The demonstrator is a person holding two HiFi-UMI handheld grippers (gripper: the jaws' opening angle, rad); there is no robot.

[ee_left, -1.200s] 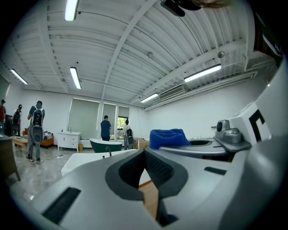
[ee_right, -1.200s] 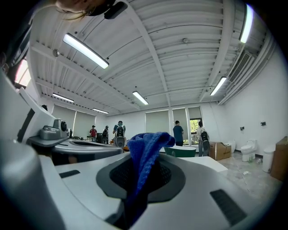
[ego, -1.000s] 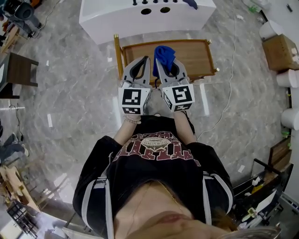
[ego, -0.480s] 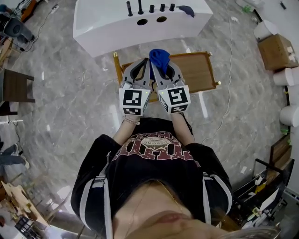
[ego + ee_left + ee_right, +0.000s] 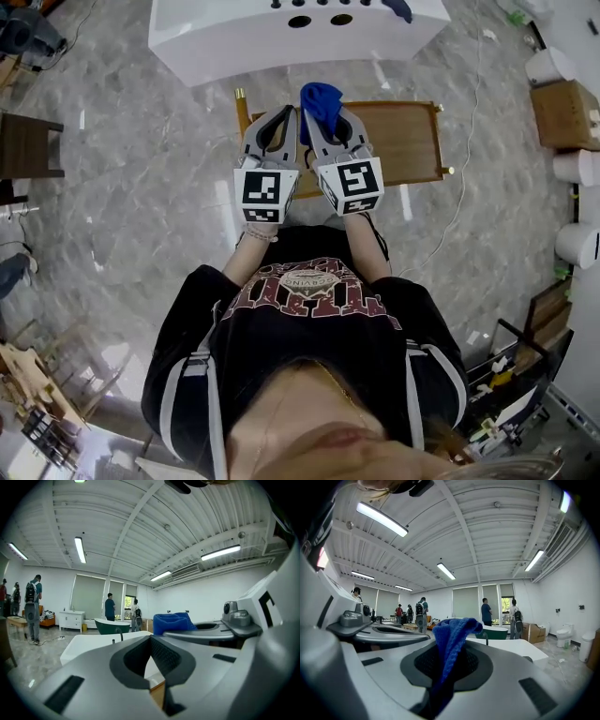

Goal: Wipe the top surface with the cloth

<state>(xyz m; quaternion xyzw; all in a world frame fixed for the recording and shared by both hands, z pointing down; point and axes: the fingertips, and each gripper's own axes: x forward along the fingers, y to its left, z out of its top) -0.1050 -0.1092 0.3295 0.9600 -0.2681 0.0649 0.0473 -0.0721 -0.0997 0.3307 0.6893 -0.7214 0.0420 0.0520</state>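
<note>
The fingers of the right gripper are clamped on a crumpled blue terry cloth, which is held up in the air. Just beside it, the jaws of the left gripper are brought together on nothing. The brown wooden tabletop below is not touched by the cloth. Wiping is judged not yet begun, with the whole surface left to do.

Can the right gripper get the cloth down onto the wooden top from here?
Probably yes. The right gripper is shut on the blue cloth over the wooden top, with nothing visible between them; the left gripper sits alongside, not underneath.
</note>
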